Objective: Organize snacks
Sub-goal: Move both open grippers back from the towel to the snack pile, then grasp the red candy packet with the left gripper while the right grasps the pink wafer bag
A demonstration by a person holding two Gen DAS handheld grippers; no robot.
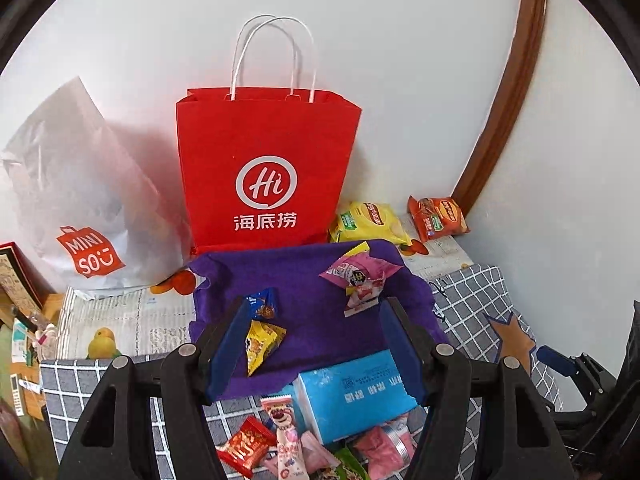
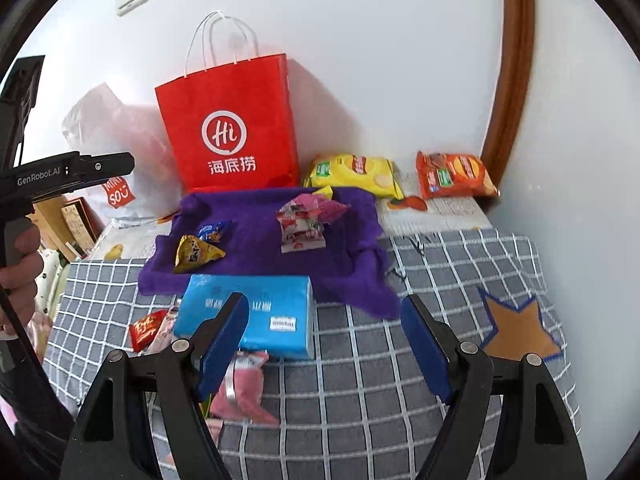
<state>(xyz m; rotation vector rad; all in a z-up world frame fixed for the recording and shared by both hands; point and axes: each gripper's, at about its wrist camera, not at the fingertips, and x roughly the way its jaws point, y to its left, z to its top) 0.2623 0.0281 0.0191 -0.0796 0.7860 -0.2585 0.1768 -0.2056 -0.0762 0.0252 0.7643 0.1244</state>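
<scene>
A purple cloth (image 1: 312,280) (image 2: 256,248) lies on the grey checked cover. On it sit a pink packet pile (image 1: 360,276) (image 2: 304,220), a small blue packet (image 1: 262,302) and a yellow triangular packet (image 1: 262,340) (image 2: 196,256). A blue tissue pack (image 1: 352,392) (image 2: 248,312) lies at the cloth's near edge, with a red candy (image 1: 244,448), a pink bear packet (image 1: 286,436) and pink packets (image 1: 380,448) nearer me. My left gripper (image 1: 315,302) hovers open above the cloth. My right gripper (image 2: 324,298) is open over the cover, right of the tissue pack.
A red paper bag (image 1: 264,176) (image 2: 232,132) stands against the wall behind the cloth, beside a white plastic bag (image 1: 80,208). A yellow chip bag (image 2: 354,174) and an orange one (image 2: 454,176) lie at the back right. A hand (image 2: 20,268) holds the left gripper's handle.
</scene>
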